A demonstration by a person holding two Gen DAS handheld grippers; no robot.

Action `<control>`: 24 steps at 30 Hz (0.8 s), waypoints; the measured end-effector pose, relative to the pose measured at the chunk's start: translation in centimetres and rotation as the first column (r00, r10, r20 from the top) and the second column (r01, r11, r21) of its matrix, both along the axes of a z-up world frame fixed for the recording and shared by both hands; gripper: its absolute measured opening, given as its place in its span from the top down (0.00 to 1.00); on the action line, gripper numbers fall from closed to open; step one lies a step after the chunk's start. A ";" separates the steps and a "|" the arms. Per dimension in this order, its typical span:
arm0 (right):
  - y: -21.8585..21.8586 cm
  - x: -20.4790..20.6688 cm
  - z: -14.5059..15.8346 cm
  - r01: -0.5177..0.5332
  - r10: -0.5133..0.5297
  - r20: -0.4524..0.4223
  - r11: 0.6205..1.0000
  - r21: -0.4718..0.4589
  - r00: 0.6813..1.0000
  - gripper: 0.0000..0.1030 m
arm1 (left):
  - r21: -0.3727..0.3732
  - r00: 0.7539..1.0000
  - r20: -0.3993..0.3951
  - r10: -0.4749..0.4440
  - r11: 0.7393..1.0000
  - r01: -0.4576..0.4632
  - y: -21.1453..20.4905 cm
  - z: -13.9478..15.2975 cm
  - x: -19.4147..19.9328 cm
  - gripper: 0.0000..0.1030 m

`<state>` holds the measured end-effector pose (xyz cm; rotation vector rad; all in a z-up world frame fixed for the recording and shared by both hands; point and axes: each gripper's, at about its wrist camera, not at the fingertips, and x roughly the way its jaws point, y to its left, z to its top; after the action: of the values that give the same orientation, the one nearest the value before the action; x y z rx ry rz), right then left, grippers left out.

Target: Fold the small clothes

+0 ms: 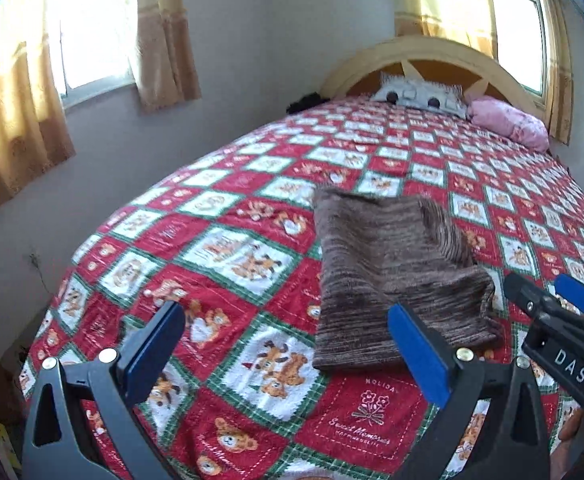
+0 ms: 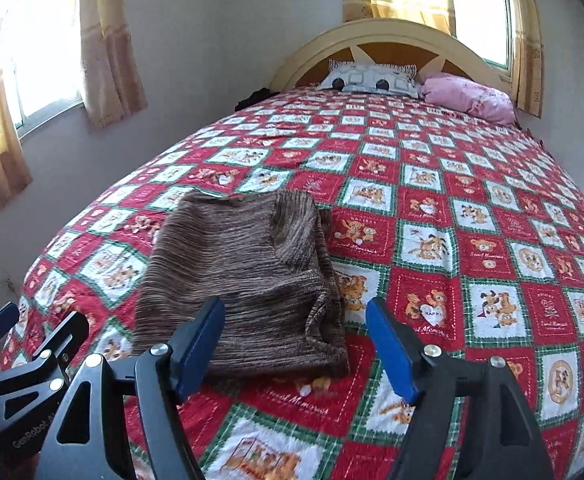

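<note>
Your L gripper [image 1: 287, 344] & R gripper [image 2: 296, 340] both hang released, jaws wide, w/ nothing held, near the folded brown knit [image 2: 243, 280] on the quilt [image 2: 472, 220].

Left hand-held gripper [image 1: 287, 344]: jaws spread wide, blue pads [image 1: 418, 354] facing each other across an empty gap, nothing pinched, tips aimed forward and slightly down. Right hand-held gripper [image 2: 296, 338]: likewise parted wide and holding nothing, same forward tilt. Side by side and close, each visible at the edge of the other's wrist view, right one [image 1: 552, 296] also showing parted fingers there. Apart, not touching.
</note>
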<state>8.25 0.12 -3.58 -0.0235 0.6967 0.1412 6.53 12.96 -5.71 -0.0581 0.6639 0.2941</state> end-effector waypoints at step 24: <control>1.6 -4.3 6.3 -0.072 0.078 0.196 0.997 -0.039 0.977 0.28 | 0.004 0.985 0.147 0.088 0.996 -0.090 0.4 4.8 -4.2 0.00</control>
<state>3.96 1.73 2.77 -0.0934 0.4993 0.1973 2.36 13.37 -0.86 -0.0983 0.5145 0.3756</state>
